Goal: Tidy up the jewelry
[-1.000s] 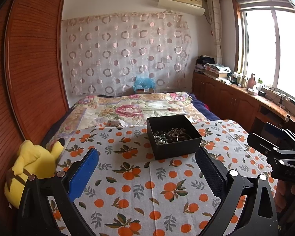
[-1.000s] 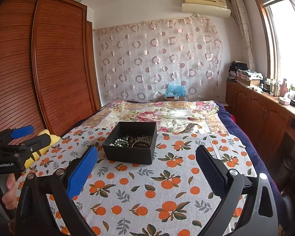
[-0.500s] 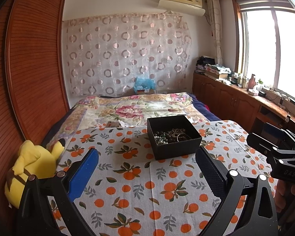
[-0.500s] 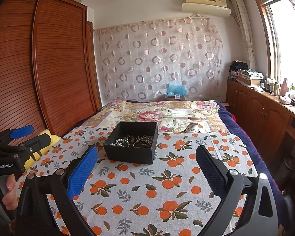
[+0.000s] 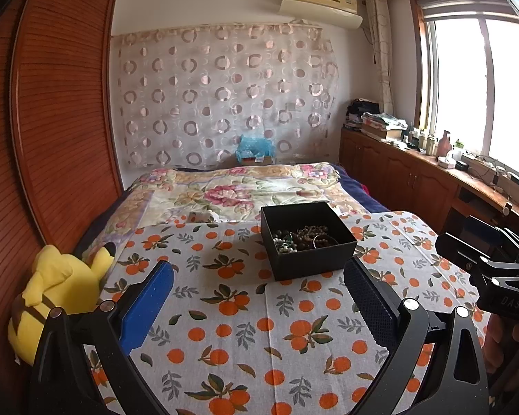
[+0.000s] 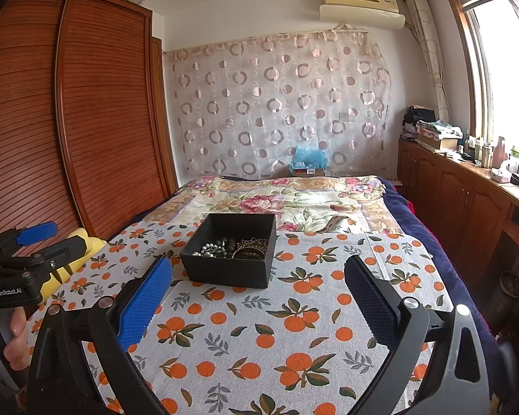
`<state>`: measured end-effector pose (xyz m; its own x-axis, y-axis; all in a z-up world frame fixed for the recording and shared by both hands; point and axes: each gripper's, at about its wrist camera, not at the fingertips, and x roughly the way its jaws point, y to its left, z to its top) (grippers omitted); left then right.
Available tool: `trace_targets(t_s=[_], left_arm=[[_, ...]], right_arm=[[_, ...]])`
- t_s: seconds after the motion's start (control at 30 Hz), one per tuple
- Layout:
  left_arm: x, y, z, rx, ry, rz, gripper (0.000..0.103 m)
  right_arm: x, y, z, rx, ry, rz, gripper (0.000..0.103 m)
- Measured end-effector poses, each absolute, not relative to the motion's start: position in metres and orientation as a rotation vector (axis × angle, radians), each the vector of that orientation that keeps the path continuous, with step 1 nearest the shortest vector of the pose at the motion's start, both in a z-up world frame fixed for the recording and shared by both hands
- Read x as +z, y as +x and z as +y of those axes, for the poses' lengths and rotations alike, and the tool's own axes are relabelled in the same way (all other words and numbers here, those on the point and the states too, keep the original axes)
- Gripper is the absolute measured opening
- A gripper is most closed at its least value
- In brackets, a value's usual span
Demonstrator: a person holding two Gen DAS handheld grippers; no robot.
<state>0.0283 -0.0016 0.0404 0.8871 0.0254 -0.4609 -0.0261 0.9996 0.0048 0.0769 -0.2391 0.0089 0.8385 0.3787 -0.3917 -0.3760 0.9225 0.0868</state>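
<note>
- Hovering short of the black box (image 5: pixel 308 238), the left tool (image 5: pixel 257 297) has its fingers spread wide and grips nothing; the right tool (image 6: pixel 257 294) is spread and empty too.
- Reaching in well likely means lowering one tool over the box's open top and pinching a single strand, since the beads look tangled and a deep bite could drag out several.
- The other tool may need to steady a box wall, as the light box could slide.
- The jewelry (image 6: pixel 235 247), a heap of beads and chains, lies inside the box.
- Under the box is an orange-print cloth (image 6: pixel 294 311) spread on the bed (image 6: pixel 280 200).
- Left of the box a yellow plush toy (image 5: pixel 58 290) leans by the wooden wardrobe (image 5: pixel 58 110); behind the box hangs a circle-patterned curtain (image 6: pixel 276 103); right of it runs a cabinet below the window (image 5: pixel 481 79).
</note>
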Motion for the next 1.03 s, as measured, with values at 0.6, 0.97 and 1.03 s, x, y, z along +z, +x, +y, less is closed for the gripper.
trace_targets(t_s=[0.6, 0.97, 1.03], left_arm=[[0.0403, 0.0273, -0.0023, 0.025, -0.001, 0.476, 0.095], [0.0404, 0.0269, -0.0028, 0.027, -0.002, 0.477, 0.095], [0.0407, 0.0268, -0.0025, 0.027, 0.001, 0.478, 0.095]], right_arm=[[0.0087, 0.077, -0.2393, 0.4, 0.009, 0.416, 0.1], [0.0078, 0.0774, -0.239, 0.4, 0.009, 0.415, 0.1], [0.0083, 0.0775, -0.2394, 0.4, 0.009, 0.416, 0.1]])
